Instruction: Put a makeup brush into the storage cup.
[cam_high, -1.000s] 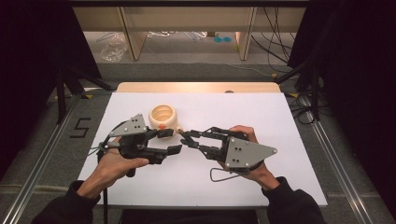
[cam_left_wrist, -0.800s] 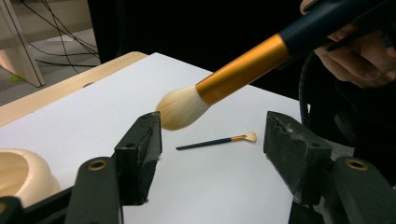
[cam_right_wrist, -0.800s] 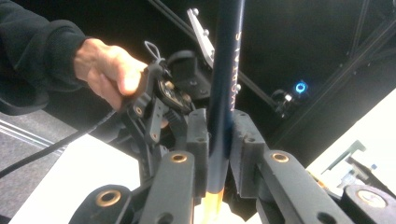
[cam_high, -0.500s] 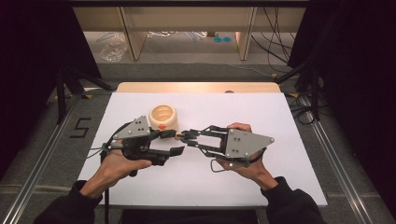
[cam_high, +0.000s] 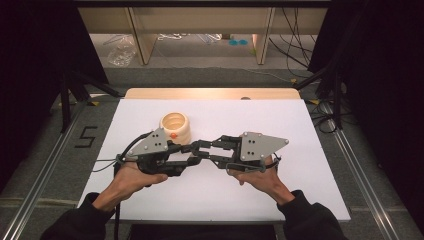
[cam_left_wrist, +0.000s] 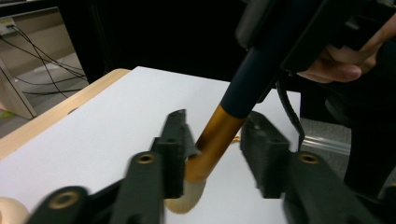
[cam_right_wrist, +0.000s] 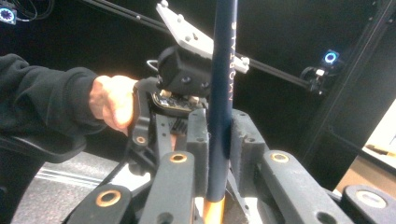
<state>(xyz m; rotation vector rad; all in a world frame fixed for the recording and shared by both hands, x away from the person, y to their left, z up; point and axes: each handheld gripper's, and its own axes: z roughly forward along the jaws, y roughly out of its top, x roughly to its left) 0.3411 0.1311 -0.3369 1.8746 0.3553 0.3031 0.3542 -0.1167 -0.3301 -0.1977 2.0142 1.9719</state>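
Note:
A dark blue pencil with a gold ferrule and a cream eraser stands clamped in my right gripper, whose jaws are shut on its barrel. My left gripper has just been closing around the ferrule end. One pad touches the ferrule, while the other pad still stands off it. In the high view the left gripper and right gripper meet tip to tip over the white board, each in a hand.
A round cream holder with a small orange piece at its front sits just beyond the left gripper. The board lies on a wooden table. Metal rails run along both sides, and cables lie on the floor behind.
The right gripper has shifted left with the pencil until the two grippers' tips overlap. The left gripper's jaws have narrowed around the pencil's end.

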